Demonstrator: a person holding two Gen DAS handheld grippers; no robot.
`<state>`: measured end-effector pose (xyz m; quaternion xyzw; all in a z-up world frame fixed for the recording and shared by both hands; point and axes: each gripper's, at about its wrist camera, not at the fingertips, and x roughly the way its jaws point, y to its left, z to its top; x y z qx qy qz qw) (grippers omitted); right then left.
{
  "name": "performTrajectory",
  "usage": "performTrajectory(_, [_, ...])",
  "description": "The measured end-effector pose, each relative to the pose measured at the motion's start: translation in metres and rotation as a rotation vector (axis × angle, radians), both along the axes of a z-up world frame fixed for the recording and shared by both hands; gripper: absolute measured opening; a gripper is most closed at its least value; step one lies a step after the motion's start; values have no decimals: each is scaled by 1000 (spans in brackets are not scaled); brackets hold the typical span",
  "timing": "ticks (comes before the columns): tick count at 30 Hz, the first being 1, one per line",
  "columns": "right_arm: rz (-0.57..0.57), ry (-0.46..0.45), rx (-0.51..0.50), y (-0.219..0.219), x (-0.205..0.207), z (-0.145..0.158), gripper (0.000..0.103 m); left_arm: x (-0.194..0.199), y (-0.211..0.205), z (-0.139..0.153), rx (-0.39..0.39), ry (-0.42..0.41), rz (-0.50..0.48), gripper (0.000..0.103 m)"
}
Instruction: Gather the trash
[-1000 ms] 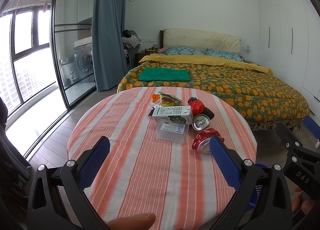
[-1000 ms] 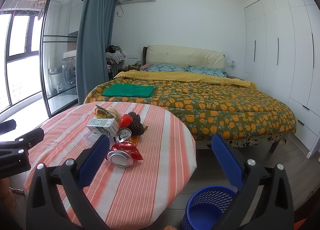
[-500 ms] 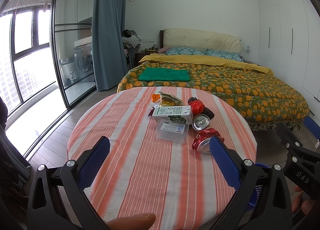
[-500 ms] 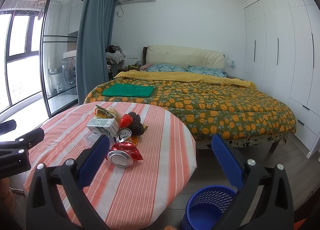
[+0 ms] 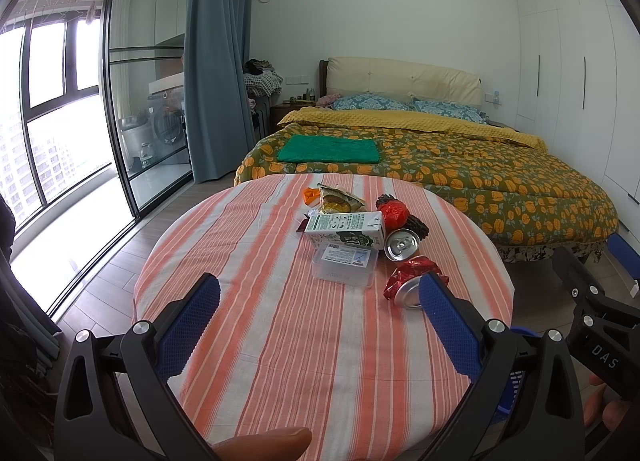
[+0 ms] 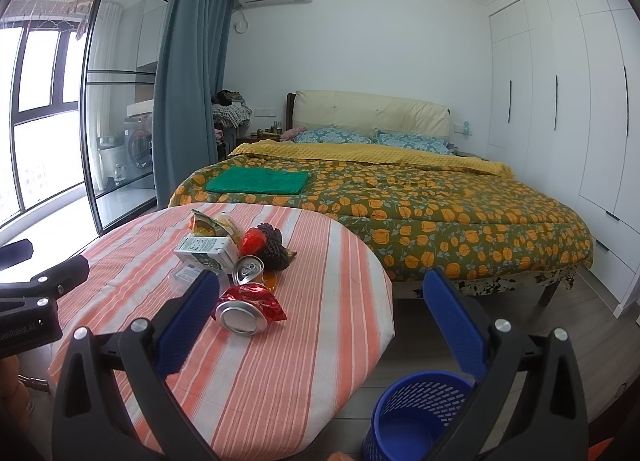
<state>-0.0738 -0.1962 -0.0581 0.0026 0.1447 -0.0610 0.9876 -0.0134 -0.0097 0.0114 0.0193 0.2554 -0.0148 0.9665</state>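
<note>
While both the left gripper point(image 5: 316, 303) and right gripper point(image 6: 320, 299) gape wide and hold nothing, all trash lies at centre on the round striped table point(image 5: 280, 341); the blue plastic basket point(image 6: 420, 413), lower right, looks empty.

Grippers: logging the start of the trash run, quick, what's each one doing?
Left gripper: open, holding nothing.
Right gripper: open, holding nothing.

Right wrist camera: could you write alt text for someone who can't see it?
A round table in a striped cloth holds a pile of trash, with a crushed red can nearest the open, empty right gripper. A blue wastebasket stands on the floor beside the table, and a made bed lies beyond.
</note>
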Motion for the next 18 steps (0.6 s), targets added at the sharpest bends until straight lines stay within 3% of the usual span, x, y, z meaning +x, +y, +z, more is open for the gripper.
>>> performTrajectory(18, [-1,1,0,0,0,0,99,0,0,0,0,0,1,99])
